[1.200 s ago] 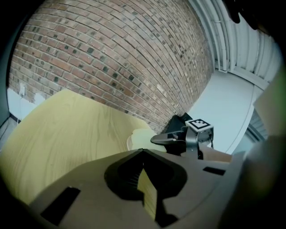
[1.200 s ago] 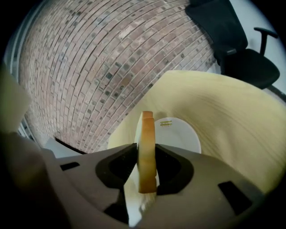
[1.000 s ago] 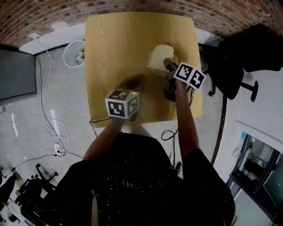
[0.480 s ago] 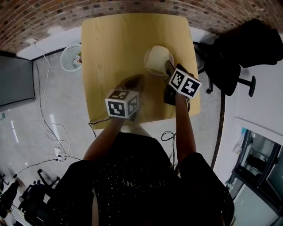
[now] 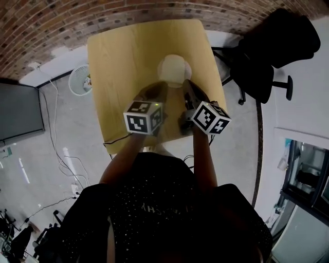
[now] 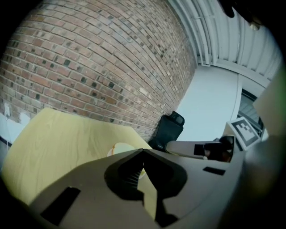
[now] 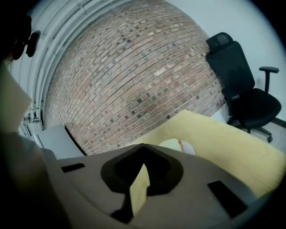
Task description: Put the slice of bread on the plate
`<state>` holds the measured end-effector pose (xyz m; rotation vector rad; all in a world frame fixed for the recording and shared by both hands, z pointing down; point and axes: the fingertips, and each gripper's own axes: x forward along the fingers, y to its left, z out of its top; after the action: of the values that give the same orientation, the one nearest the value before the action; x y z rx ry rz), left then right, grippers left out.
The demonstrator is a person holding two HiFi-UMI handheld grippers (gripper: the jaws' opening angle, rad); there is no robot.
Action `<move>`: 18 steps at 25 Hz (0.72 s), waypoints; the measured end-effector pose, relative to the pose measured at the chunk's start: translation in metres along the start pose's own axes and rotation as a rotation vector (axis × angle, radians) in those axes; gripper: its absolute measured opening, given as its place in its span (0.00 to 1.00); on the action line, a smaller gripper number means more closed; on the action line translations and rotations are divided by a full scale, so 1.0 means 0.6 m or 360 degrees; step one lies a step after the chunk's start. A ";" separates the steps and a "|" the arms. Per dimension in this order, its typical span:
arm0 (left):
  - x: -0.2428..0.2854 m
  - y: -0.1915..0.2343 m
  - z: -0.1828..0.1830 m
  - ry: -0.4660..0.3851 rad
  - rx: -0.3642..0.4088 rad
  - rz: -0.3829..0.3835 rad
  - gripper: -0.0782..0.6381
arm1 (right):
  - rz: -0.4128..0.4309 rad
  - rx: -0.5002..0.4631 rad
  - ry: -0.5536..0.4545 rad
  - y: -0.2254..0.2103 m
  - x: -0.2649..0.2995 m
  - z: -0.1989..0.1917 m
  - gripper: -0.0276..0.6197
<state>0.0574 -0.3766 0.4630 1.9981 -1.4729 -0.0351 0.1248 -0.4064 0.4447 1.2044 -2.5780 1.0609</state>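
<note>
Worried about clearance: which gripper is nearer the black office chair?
The right gripper, by the table edge facing the black office chair; the left gripper sits farther inboard.

Red-brown brick wall behind the light wood worktop. Black office chair off its right side, white mesh bin on the left. Dark panel far left, possibly a screen. Glossy pale floor, loose cables.

The right tool has its jaws pressed together with nothing between them. Just beyond its tip, a plate sits on the table with a slice of bread lying on it. A brick wall rises behind the plate, and a black chair stands to its right.
</note>
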 end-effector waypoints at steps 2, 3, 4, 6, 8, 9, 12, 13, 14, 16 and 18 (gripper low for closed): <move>-0.002 -0.016 0.012 -0.0012 0.0100 0.0002 0.12 | 0.0030 -0.0010 -0.0018 0.011 -0.013 -0.005 0.06; -0.003 -0.023 0.016 -0.0013 0.0157 0.0001 0.12 | 0.0040 0.0032 -0.0039 0.013 -0.020 -0.007 0.06; -0.004 -0.030 0.019 -0.0015 0.0208 -0.0001 0.12 | 0.0041 0.0089 -0.0063 0.012 -0.026 -0.010 0.06; -0.006 -0.041 0.025 -0.0030 0.0268 -0.0013 0.12 | 0.0021 0.0142 -0.0088 0.009 -0.032 -0.016 0.06; -0.008 -0.045 0.030 -0.0046 0.0286 -0.0019 0.12 | -0.0002 0.0113 -0.0083 0.007 -0.031 -0.017 0.06; -0.008 -0.045 0.031 -0.0048 0.0289 -0.0015 0.12 | -0.0004 0.0117 -0.0089 0.006 -0.032 -0.014 0.06; -0.008 -0.042 0.035 -0.0051 0.0292 -0.0005 0.12 | -0.0024 0.0141 -0.0123 -0.001 -0.037 0.001 0.06; -0.008 -0.041 0.038 -0.0056 0.0295 -0.0004 0.12 | -0.0047 0.0117 -0.0122 -0.004 -0.037 0.004 0.06; -0.008 -0.040 0.042 -0.0064 0.0300 -0.0002 0.12 | -0.0068 0.0092 -0.0119 -0.007 -0.038 0.005 0.06; -0.009 -0.038 0.048 -0.0075 0.0314 0.0003 0.12 | -0.0081 0.0089 -0.0122 -0.009 -0.037 0.009 0.06; -0.010 -0.036 0.050 -0.0078 0.0315 0.0007 0.12 | -0.0074 0.0116 -0.0129 -0.008 -0.035 0.010 0.06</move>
<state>0.0619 -0.3823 0.4264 2.1647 -1.5638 0.0668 0.1436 -0.3989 0.4349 1.3445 -2.5774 1.1283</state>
